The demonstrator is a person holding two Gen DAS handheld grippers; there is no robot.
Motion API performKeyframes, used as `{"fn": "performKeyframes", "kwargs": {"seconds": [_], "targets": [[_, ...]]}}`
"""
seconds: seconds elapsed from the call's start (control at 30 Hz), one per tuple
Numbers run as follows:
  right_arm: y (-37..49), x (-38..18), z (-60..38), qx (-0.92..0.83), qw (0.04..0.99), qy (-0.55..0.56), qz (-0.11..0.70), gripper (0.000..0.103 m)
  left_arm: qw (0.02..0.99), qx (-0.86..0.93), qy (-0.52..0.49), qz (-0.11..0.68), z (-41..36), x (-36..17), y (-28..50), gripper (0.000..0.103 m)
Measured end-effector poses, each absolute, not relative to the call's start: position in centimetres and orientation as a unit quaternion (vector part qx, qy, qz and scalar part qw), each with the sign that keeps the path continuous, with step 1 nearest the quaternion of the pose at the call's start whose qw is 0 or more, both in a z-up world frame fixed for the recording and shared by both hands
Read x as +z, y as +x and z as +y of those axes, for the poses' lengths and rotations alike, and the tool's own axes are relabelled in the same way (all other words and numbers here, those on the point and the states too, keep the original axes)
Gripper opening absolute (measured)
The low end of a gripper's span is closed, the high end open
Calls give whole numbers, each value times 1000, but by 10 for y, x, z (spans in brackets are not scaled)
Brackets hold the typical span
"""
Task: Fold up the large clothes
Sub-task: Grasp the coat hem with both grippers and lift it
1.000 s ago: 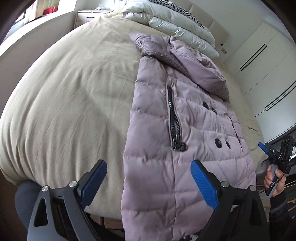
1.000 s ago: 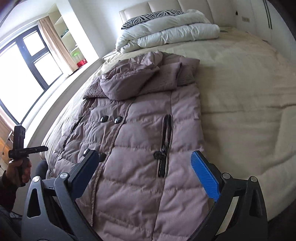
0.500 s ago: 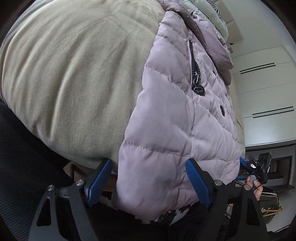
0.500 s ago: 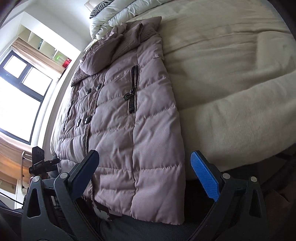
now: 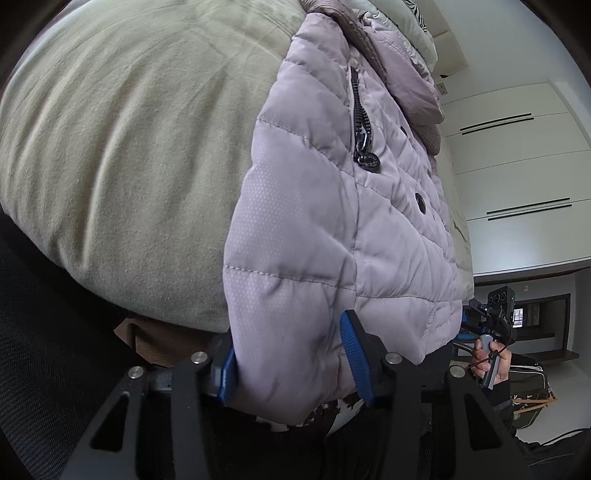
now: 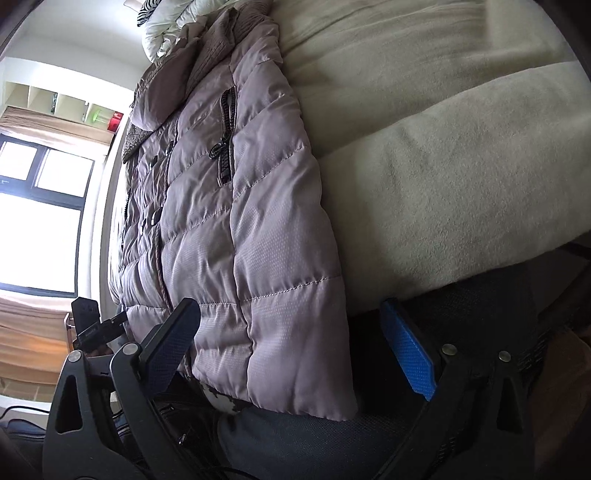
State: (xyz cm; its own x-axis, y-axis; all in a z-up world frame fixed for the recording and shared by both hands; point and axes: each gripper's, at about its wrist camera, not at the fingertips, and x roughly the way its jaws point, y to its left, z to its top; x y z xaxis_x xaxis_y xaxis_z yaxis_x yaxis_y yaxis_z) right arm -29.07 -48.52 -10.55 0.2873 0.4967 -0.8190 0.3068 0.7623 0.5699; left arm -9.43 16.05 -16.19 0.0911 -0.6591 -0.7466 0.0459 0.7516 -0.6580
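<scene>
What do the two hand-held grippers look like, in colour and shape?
Each hand-held gripper, left and right, has a black frame with triangular cut-outs and silver pivot bolts. The fingers carry flat blue textured pads. No cables show on them.

Wide bed under a beige, soft-napped cover [image 5: 122, 155], rounded at the near edge. Directly on it: a pale lilac quilted puffer jacket [image 5: 317, 206] with dark snap buttons and black pocket zips, laid front up, hem overhanging the near edge. At the far end, folded white duvets [image 6: 166, 22], zebra-print pillow on top.
</scene>
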Motion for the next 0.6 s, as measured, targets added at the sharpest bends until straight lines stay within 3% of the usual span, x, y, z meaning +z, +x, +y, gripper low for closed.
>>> {"fn": "performKeyframes", "kwargs": {"seconds": [0.13, 0.2, 0.27, 0.33, 0.43, 0.53, 0.6], "targets": [[-286, -111, -480, 81, 711, 331, 615, 82, 700, -251, -242, 623, 161, -162, -95, 38], [-285, -115, -476, 86, 703, 330, 624, 69, 702, -251, -242, 621, 162, -161, -96, 33], [-286, -115, -471, 86, 705, 314, 630, 44, 707, -252, -232, 618, 161, -159, -98, 26], [-288, -116, -471, 82, 706, 315, 629, 32, 713, -255, -222, 615, 158, -154, -99, 19], [-292, -110, -470, 79, 717, 311, 619, 23, 730, -259, -198, 600, 150, -142, -103, 9], [-296, -103, -461, 79, 732, 285, 614, 11, 747, -255, -177, 588, 141, -133, -109, 7], [-301, -94, -454, 80, 742, 272, 607, 9, 751, -259, -173, 583, 140, -127, -113, 7]]}}
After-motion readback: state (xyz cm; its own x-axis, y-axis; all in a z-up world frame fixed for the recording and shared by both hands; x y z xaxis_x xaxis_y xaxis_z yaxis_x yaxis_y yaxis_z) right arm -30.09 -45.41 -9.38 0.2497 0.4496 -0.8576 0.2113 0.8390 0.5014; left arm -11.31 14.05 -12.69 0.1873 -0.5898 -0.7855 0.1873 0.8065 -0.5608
